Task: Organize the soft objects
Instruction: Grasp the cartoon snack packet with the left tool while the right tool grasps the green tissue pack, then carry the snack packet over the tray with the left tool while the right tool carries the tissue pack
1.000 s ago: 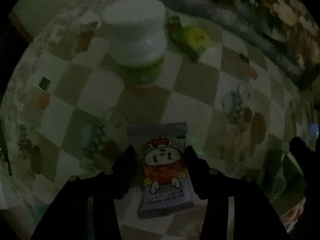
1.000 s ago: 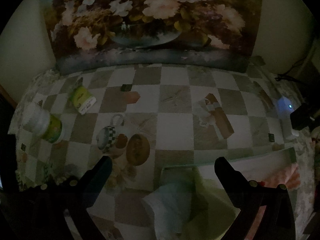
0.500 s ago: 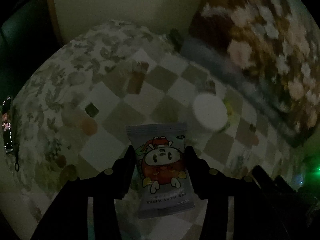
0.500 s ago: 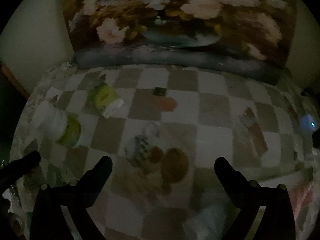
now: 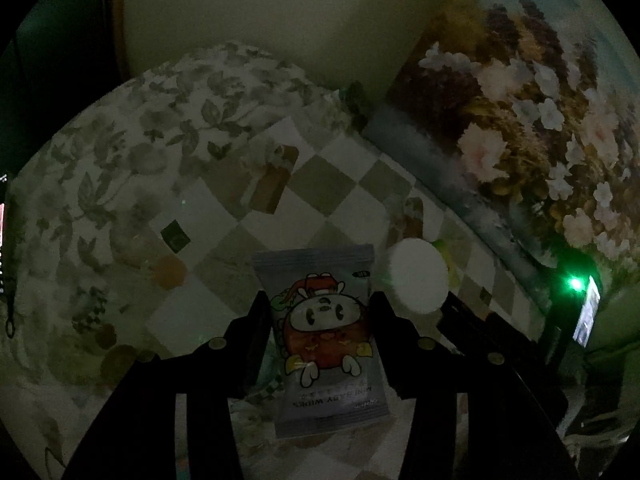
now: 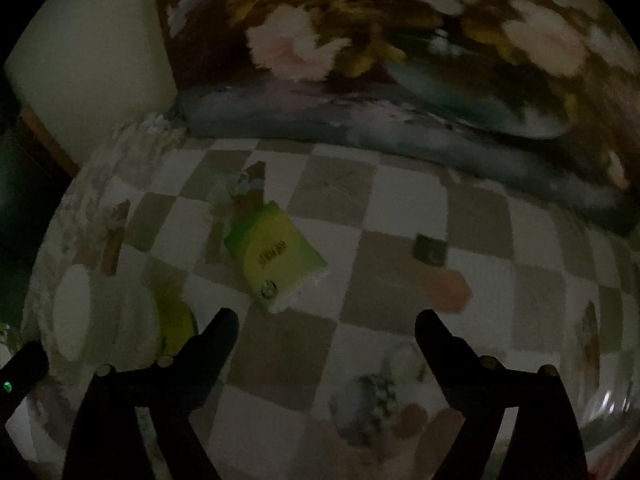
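Note:
My left gripper (image 5: 318, 308) is shut on a grey pack of baby wipes (image 5: 324, 344) with a cartoon animal printed on it, held above the checked tablecloth (image 5: 224, 248). My right gripper (image 6: 326, 320) hangs over the same cloth with its jaws closing and nothing between them. Just beyond its left finger lies a green and yellow tissue pack (image 6: 276, 264). A white-lidded jar with a green label lies at the left in the right wrist view (image 6: 108, 316); its white lid (image 5: 418, 276) shows beside my left gripper's right finger.
A large flower painting (image 6: 400, 40) leans against the wall along the table's far edge. The dark body of the other gripper with a green light (image 5: 576, 284) shows at the right of the left wrist view. The room is dim.
The left gripper lifted and swung with the wipes pack still held; the jar went from close ahead to beside its right finger. The right gripper moved left from the tray toward the green tissue pack, its jaws narrowing.

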`<state>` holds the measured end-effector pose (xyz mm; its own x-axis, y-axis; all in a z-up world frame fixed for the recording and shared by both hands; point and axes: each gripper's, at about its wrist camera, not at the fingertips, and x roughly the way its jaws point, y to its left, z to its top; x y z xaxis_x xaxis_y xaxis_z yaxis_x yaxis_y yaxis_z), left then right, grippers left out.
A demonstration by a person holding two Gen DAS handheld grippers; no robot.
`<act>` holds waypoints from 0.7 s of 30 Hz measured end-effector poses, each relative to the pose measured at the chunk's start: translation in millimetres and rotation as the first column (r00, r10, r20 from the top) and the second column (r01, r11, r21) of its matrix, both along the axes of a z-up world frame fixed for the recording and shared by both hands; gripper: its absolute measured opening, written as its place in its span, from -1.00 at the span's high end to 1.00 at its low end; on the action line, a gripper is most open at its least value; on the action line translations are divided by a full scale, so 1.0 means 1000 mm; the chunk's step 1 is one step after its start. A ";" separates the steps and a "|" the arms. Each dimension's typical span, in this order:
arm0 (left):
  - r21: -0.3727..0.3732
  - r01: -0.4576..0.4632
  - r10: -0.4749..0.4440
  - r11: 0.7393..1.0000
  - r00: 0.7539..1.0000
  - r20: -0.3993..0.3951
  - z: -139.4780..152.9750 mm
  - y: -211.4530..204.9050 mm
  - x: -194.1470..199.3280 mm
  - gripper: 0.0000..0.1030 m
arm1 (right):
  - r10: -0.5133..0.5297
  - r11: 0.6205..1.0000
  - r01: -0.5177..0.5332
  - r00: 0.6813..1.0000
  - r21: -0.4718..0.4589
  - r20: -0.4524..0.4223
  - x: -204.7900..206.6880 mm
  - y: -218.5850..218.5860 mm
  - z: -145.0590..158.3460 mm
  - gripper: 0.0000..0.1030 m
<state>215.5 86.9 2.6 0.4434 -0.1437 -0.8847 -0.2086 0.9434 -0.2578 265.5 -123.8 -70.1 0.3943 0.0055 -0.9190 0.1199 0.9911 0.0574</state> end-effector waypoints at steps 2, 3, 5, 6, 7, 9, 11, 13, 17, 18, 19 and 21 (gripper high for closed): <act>-0.006 -0.003 0.003 1.000 1.000 -0.003 -0.001 0.001 0.001 0.01 | 0.025 0.999 -0.026 1.000 -0.021 -0.011 0.010 0.005 -0.006 -0.70; -0.007 -0.005 0.005 1.000 1.000 -0.005 -0.001 0.002 0.002 0.01 | 0.033 0.999 -0.033 0.999 -0.022 -0.014 0.012 0.005 -0.007 -0.68; -0.011 -0.009 0.009 1.000 1.000 -0.008 -0.002 0.004 0.003 0.01 | 0.058 0.998 -0.058 0.998 -0.023 -0.028 0.018 0.009 -0.013 -0.59; -0.013 -0.009 0.009 1.000 1.000 -0.010 -0.003 0.004 0.003 0.01 | 0.072 0.997 -0.073 0.997 -0.025 -0.030 0.021 0.010 -0.015 -0.56; -0.014 -0.009 0.009 1.000 1.000 -0.012 -0.004 0.004 0.003 0.01 | 0.084 0.996 -0.085 0.996 -0.026 -0.031 0.022 0.012 -0.017 -0.52; -0.019 -0.006 0.006 1.000 1.000 -0.017 -0.006 0.004 0.004 0.01 | 0.108 0.994 -0.108 0.994 -0.016 -0.027 0.026 0.013 -0.020 -0.45; -0.024 -0.002 0.001 1.000 1.000 -0.021 -0.008 0.003 0.005 0.01 | 0.131 0.991 -0.131 0.991 -0.009 -0.020 0.028 0.015 -0.021 -0.37; -0.023 0.002 -0.003 1.000 1.000 -0.025 -0.009 0.002 0.006 0.01 | 0.153 0.988 -0.153 0.988 -0.012 -0.010 0.031 0.017 -0.021 -0.33; -0.022 0.006 -0.007 1.000 1.000 -0.030 -0.011 0.002 0.006 0.01 | 0.165 0.986 -0.165 0.986 -0.006 -0.006 0.033 0.019 -0.023 -0.16; -0.023 0.008 -0.009 1.000 0.999 -0.032 -0.011 0.002 0.007 0.01 | 0.161 0.987 -0.161 0.987 -0.001 0.001 0.031 0.018 -0.023 -0.16; -0.026 0.009 -0.010 1.000 0.999 -0.034 -0.011 0.002 0.007 0.01 | 0.156 0.988 -0.156 0.988 0.001 0.005 0.029 0.018 -0.023 -0.15; -0.030 0.012 -0.013 0.999 0.999 -0.039 -0.012 0.001 0.007 0.01 | 0.149 0.989 -0.149 0.989 0.013 0.019 0.022 0.014 -0.018 -0.15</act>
